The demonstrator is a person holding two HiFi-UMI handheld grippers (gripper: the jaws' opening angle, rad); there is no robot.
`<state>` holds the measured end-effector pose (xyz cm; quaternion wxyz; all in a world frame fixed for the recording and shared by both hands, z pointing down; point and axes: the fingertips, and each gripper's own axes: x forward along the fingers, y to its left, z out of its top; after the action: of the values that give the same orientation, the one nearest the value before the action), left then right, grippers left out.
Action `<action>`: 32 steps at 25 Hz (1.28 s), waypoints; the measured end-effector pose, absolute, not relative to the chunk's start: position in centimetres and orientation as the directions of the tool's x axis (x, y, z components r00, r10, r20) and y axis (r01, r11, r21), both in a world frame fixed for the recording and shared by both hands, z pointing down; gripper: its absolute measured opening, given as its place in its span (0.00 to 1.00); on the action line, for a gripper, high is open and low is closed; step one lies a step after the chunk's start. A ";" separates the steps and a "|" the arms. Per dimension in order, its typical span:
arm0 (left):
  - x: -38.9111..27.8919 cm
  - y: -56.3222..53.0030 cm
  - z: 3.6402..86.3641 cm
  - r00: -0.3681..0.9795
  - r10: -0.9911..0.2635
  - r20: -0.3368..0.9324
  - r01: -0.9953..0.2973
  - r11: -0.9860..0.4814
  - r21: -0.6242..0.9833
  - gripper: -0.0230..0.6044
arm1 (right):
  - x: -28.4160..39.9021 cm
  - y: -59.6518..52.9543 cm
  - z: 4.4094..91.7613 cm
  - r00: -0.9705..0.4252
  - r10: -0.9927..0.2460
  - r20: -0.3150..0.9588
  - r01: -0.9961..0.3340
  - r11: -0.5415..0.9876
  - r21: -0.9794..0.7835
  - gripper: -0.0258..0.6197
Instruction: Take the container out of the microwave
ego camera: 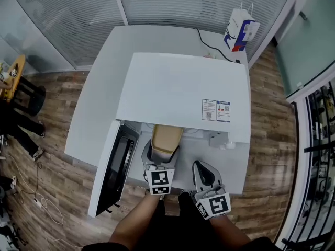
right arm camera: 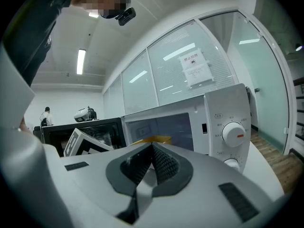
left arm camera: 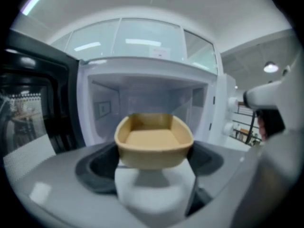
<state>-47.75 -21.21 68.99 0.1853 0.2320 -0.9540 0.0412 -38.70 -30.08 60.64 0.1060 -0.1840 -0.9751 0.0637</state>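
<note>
The tan rectangular container (left arm camera: 153, 141) is clamped in the left tongs (ego camera: 159, 158) before the open white microwave (ego camera: 183, 93); the right tongs (right arm camera: 151, 151) are closed on nothing.

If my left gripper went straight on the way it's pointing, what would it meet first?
The left hand-held gripper, shut on the container, points into the open microwave; probably its back wall first, though depth is unclear.

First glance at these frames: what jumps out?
A tan container is gripped in the left hand-held gripper, right at the mouth of the white microwave. The door hangs wide open at the head view's left; the right hand-held gripper sits shut and empty alongside.
</note>
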 end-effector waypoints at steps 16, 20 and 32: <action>-37.9 -18.0 62.7 -0.830 -0.485 0.273 -0.498 0.867 0.026 0.75 | -34.0 -29.4 57.0 -0.963 0.263 0.062 0.253 0.958 -0.137 0.04; -37.3 -17.9 59.6 -0.845 -0.494 0.204 -0.499 0.866 0.029 0.75 | -34.5 -29.4 54.5 -0.967 0.254 0.004 0.252 0.962 -0.101 0.04; -38.3 -17.5 50.7 -0.858 -0.512 0.047 -0.514 0.858 -0.019 0.75 | -35.2 -30.0 44.9 -0.962 0.219 -0.163 0.220 0.975 0.013 0.04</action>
<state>-38.33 -17.51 50.67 0.0201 0.2661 -0.9636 0.0155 -35.22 -29.97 44.90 -0.0821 -0.1110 -0.9904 0.0027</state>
